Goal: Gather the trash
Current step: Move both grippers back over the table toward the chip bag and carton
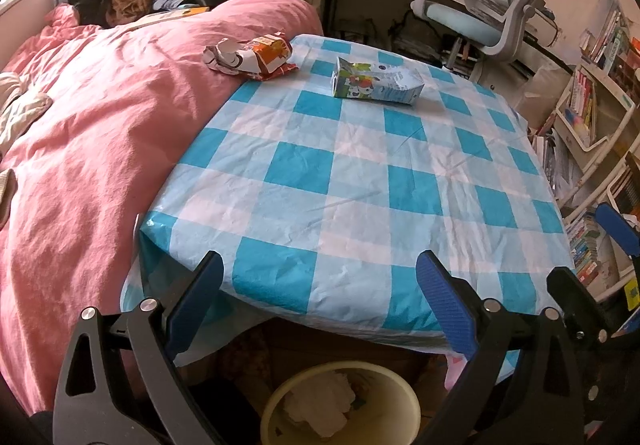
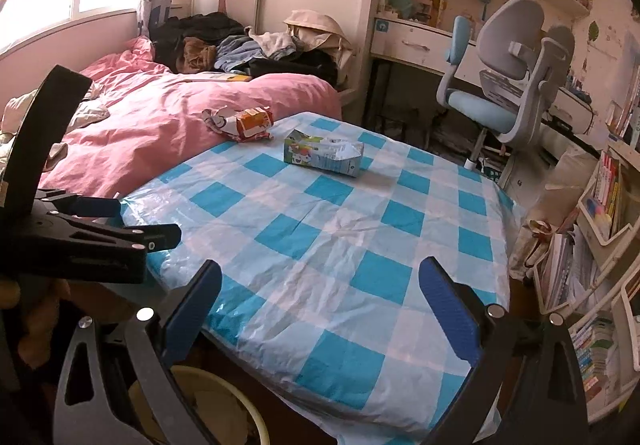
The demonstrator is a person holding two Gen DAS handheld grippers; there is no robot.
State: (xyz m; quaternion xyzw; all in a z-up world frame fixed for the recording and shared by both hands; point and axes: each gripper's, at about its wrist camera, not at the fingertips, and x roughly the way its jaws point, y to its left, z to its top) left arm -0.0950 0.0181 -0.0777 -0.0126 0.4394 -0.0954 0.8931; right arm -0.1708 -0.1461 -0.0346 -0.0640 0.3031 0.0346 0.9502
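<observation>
While nothing is held yet, the left wrist view shows the left tool (image 1: 318,277) spread wide and empty over the near edge of the desk (image 1: 340,181), above a round cream bin (image 1: 340,401) already holding crumpled white paper. 2 pieces of trash lie far off: a dented, boxy drink carton (image 1: 376,83) on the wrinkled blue-checked plastic cover, and a crushed orange wrapper (image 1: 252,57) at the far left, half on the pink bed (image 1: 100,117).

In the right wrist view, the right tool (image 2: 320,281) hangs equally spread and empty, probably poised to reach the carton (image 2: 324,153).
</observation>
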